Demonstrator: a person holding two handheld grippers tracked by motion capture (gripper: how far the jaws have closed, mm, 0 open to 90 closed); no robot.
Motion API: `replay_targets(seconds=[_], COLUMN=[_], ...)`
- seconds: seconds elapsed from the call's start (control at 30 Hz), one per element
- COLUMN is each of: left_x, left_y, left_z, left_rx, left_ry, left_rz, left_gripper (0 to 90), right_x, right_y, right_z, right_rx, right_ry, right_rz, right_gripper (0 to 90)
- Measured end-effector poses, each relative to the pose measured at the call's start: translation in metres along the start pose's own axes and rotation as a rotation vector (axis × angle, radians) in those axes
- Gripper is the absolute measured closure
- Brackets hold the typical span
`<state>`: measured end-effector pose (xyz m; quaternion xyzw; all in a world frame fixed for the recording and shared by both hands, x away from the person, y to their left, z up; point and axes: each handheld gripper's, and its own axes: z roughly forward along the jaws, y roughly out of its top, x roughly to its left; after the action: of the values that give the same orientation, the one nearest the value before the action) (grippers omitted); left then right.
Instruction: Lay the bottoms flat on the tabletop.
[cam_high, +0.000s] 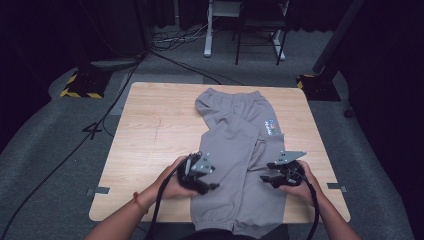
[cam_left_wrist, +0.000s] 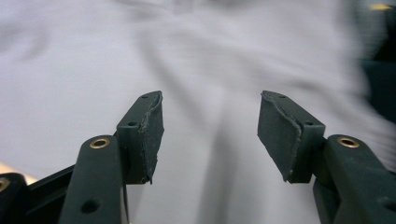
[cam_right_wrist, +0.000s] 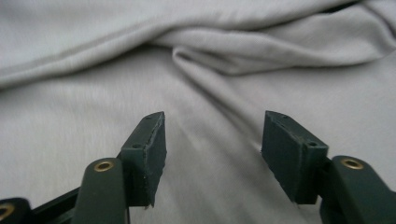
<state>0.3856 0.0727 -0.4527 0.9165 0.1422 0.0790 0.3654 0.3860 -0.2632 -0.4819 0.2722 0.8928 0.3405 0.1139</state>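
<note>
A: How will the grey trousers (cam_high: 239, 150) handle?

B: Soft, light and limp, I'd judge; pinch a hem or a fold, since flat cloth slips away.

A: And the grippers?

B: Left gripper (cam_high: 209, 184) and right gripper (cam_high: 268, 179) gape wide over the legs, holding nothing. The trousers lie lengthwise on the bench (cam_high: 150, 130), waistband far.

One pair of trousers (cam_high: 240, 150), one table (cam_high: 150, 130)
</note>
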Motion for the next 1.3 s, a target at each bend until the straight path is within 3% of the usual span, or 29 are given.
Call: replay_targets(seconds=[0.07, 0.13, 0.2, 0.3, 0.37, 0.43, 0.57, 0.63, 0.8, 1.03, 1.2, 1.3], left_x=[0.022, 0.043, 0.054, 0.061, 0.064, 0.063, 0.054, 0.047, 0.034, 0.012, -0.009, -0.02], left_y=[0.007, 0.015, 0.019, 0.015, 0.008, 0.0, -0.017, -0.029, -0.059, -0.095, -0.105, -0.107], left_z=[0.018, 0.038, 0.052, 0.066, 0.063, 0.056, 0.035, 0.021, -0.005, -0.042, -0.059, -0.066], left_rx=[0.008, -0.002, 0.03, 0.101, 0.071, 0.072, 0.107, 0.118, 0.097, 0.116, 0.176, 0.215], left_ry=[0.016, 0.042, 0.087, 0.104, 0.071, 0.076, 0.091, 0.099, 0.081, 0.079, 0.063, 0.049], left_rz=[-0.057, -0.12, -0.115, -0.125, -0.164, -0.158, -0.129, -0.117, -0.17, -0.181, -0.169, -0.162], left_gripper=[40.9, 40.0, 39.6, 41.0, 43.4, 43.3, 43.3, 43.4, 43.3, 43.1, 42.2, 42.1], right_x=[-0.005, -0.012, -0.02, -0.025, -0.025, -0.022, -0.012, -0.006, 0.007, 0.017, 0.025, 0.027], right_y=[0.0, -0.002, -0.005, -0.011, -0.012, -0.012, -0.011, -0.013, -0.029, -0.051, -0.064, -0.066], right_z=[-0.001, -0.003, -0.002, 0.003, 0.001, -0.002, -0.005, -0.006, -0.02, -0.042, -0.056, -0.062], right_rx=[-0.011, -0.044, -0.062, -0.008, -0.002, 0.026, 0.069, 0.072, 0.079, 0.103, 0.131, 0.16], right_ry=[-0.062, -0.111, -0.125, -0.133, -0.127, -0.133, -0.149, -0.133, -0.114, -0.127, -0.125, -0.082], right_rz=[0.006, 0.041, 0.094, 0.093, 0.095, 0.077, 0.051, 0.056, 0.07, 0.094, 0.082, 0.073], right_gripper=[39.5, 39.2, 37.1, 34.6, 33.6, 31.2, 27.5, 27.2, 23.7, 21.5, 22.7, 24.9])
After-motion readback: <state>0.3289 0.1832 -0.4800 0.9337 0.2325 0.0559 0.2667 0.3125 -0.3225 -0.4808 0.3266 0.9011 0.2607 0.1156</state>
